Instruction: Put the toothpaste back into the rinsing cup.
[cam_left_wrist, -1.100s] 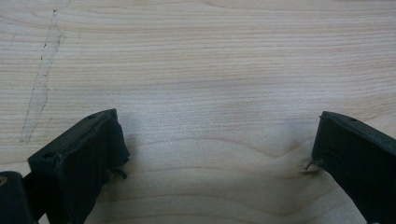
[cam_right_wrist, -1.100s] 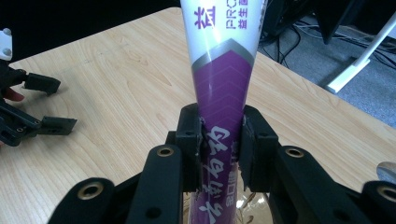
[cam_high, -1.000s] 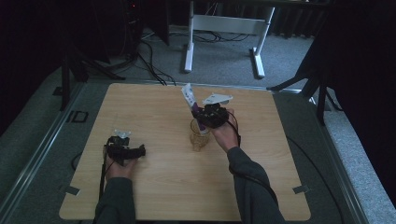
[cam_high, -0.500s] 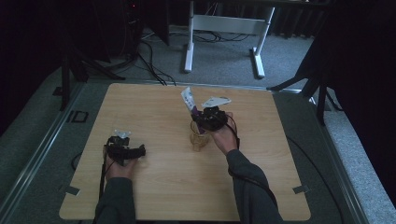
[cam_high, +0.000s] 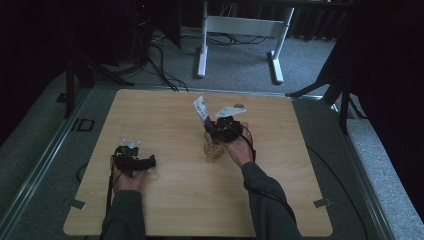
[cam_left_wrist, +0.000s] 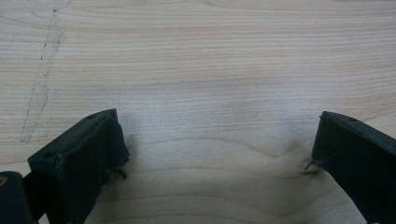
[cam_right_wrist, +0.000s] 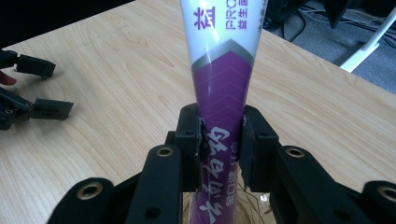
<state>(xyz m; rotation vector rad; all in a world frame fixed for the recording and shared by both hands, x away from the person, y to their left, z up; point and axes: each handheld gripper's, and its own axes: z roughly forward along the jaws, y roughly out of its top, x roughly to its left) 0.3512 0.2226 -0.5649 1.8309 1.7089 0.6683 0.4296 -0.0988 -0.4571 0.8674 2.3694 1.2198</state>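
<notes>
Left claw (cam_high: 148, 162): resting low on the table (cam_high: 170, 200) at the person's left, its jaws standing wide apart with nothing but bare wood between them in the left gripper view (cam_left_wrist: 215, 144). It is probably parked there to keep out of the way while the other hand works.
Left hand (cam_high: 127, 177): lying flat behind that claw, simply steadying it.
Glass (cam_high: 214, 148): a small clear cup standing near the middle of the table, right under the right claw, likely serving as the holder the tube belongs in.
Tube (cam_right_wrist: 223, 88): a white and purple toothpaste tube, standing nearly upright with a slight lean, its lower end reaching down into the glass and its flat white end sticking up.
Right claw (cam_right_wrist: 220, 140): clamping the tube's purple part from both sides, pads pressing in on it. The grip is low on the tube, which probably gives better control over where the bottom end goes.
Right hand (cam_high: 239, 150): hanging over the glass from the near side, keeping the tube lined up with the opening.
</notes>
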